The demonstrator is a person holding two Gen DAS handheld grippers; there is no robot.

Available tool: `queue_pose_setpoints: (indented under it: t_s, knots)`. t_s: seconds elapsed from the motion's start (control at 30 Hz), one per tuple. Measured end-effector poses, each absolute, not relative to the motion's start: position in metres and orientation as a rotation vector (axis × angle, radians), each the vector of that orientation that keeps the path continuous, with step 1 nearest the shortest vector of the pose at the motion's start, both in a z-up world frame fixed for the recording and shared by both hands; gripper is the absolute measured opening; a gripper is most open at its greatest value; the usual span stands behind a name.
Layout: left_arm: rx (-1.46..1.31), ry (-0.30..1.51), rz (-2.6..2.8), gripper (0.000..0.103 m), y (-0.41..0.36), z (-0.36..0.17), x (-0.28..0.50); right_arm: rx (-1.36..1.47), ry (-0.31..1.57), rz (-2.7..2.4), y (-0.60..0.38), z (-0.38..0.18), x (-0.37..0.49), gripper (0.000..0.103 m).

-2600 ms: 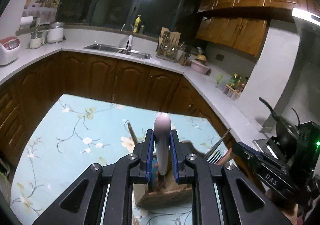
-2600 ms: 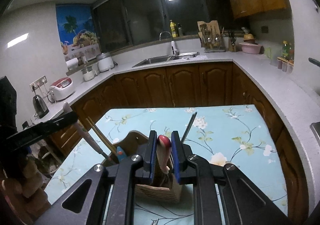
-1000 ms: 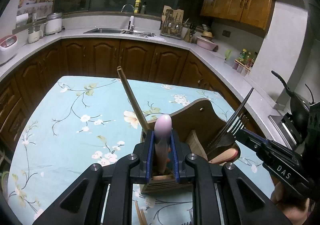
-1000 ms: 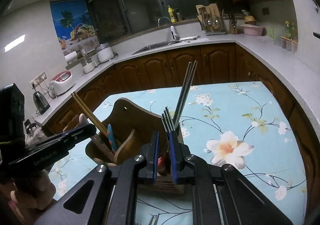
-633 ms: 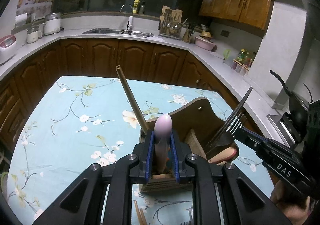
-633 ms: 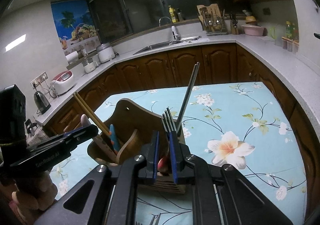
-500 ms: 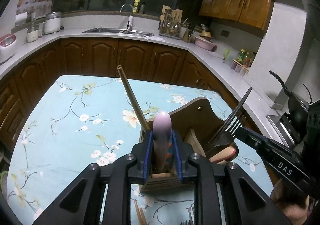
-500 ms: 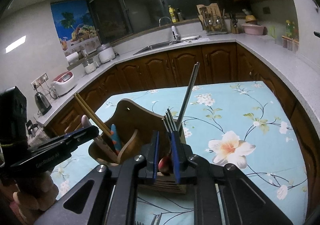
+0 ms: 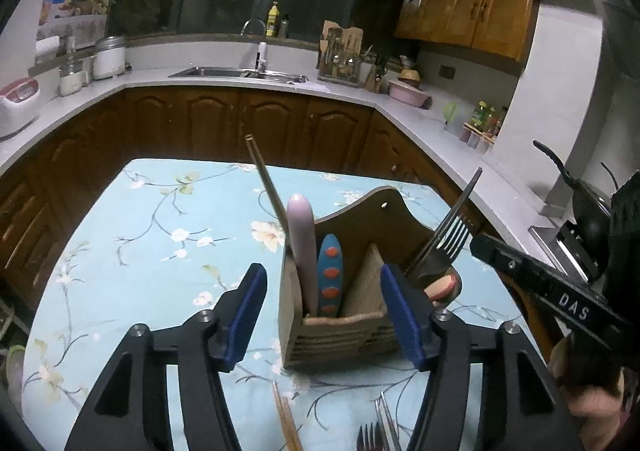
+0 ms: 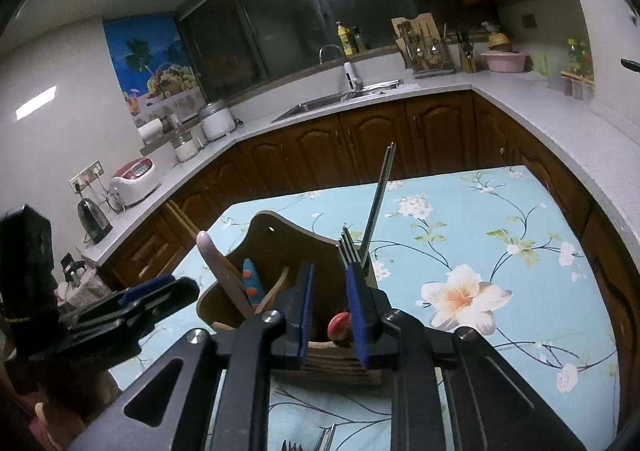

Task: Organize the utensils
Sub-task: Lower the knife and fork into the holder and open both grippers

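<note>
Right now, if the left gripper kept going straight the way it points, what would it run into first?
Probably the slotted wooden utensil holder: it sits between the opening left gripper fingers, pale pink-handled utensil standing inside. Depth is unclear.

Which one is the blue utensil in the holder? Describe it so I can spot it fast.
On the floral tablecloth stands a wooden utensil holder. In its left compartment, right beside the taller pale lilac handle, is the blue handle. It alone carries a row of orange-red spots.

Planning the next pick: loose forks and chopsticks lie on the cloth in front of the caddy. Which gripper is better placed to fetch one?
Left, probably. The left gripper is opening, clear of the lavender handle; chopsticks and forks lie just below it. The right gripper, opening, still straddles the red handle.
</note>
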State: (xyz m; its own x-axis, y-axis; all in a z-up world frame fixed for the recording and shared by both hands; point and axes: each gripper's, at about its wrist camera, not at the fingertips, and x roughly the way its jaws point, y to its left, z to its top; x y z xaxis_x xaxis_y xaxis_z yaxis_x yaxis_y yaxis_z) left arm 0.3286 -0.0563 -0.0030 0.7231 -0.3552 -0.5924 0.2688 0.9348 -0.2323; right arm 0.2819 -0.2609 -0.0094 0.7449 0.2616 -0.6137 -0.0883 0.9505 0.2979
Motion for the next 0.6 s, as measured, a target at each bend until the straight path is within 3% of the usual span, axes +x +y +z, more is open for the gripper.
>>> queue_pose_setpoints:
  t_s: [0.3,0.6]
  knots:
    - [-0.087,0.675,-0.292,0.072,-0.048,0.007,0.291,0.273,0.693,0.206,-0.259,0.0,0.264,0.033]
    - [-0.066,0.687,-0.263,0.077,-0.036,0.013,0.265,0.275,0.699,0.216,-0.25,0.002,0.236,0.034]
